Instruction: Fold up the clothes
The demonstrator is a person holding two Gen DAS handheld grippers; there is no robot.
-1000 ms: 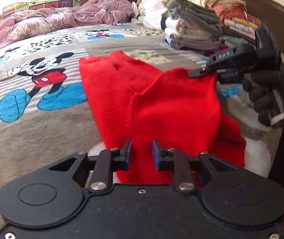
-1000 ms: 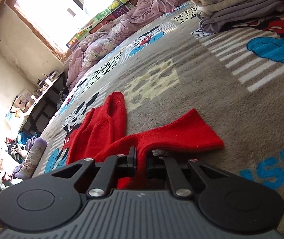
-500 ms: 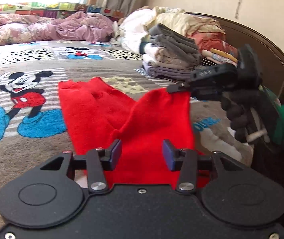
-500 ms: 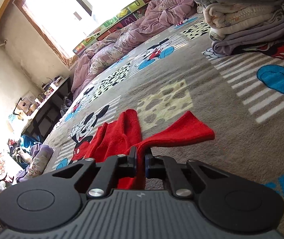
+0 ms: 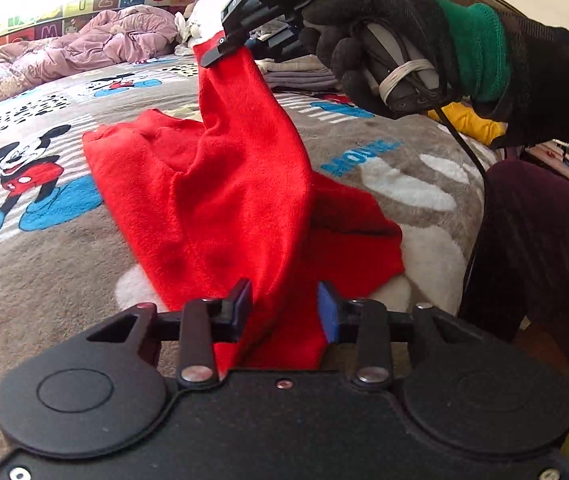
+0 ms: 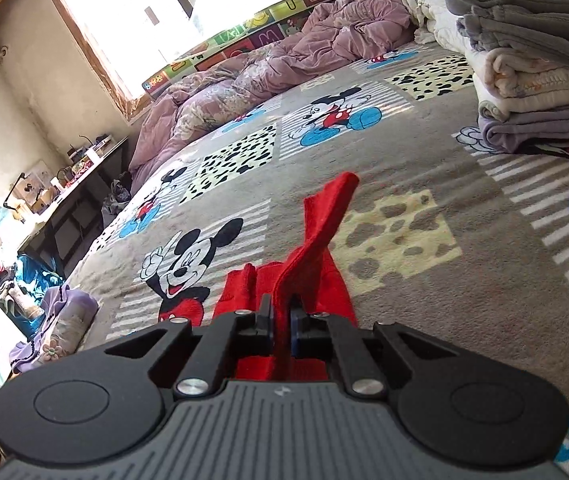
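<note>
Your right gripper point(image 6: 282, 322) has its fingers clenched on a strip of the red garment point(image 5: 220, 196), lifting that end above the bed point(image 5: 44, 272). Your left gripper point(image 5: 284, 304) has its fingers released, spread apart with red cloth lying between them. The rest of the garment lies crumpled on the cartoon-mouse blanket point(image 6: 404, 168).

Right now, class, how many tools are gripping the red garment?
1. The right tool is clamped on the red garment, lifting one end; the left tool is open around it.
</note>
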